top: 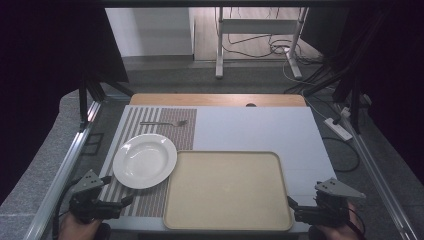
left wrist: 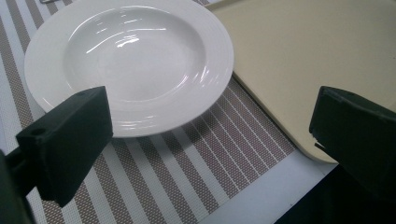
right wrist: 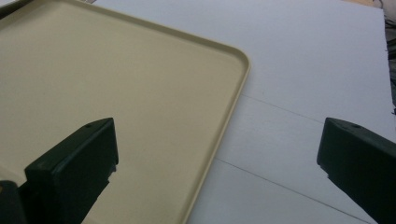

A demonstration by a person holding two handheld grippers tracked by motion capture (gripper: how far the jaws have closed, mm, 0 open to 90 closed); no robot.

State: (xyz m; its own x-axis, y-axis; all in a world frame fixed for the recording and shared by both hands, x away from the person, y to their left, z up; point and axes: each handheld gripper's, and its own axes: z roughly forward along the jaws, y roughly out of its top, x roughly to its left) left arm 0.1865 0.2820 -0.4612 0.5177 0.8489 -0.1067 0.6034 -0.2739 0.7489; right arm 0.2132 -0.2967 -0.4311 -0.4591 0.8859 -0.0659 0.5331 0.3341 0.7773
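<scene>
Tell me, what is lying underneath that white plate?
The white plate rests on a striped placemat, its rim just overhanging the edge of the beige tray. A fork lies farther back on the mat. Whatever sits directly beneath the plate is covered.

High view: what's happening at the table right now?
A person holds a gripper in each hand at the near edge. The left gripper is open, facing the white plate on the striped placemat. The right gripper, also open, sits by the empty beige tray. A fork lies beyond the plate. Nothing is held.
</scene>
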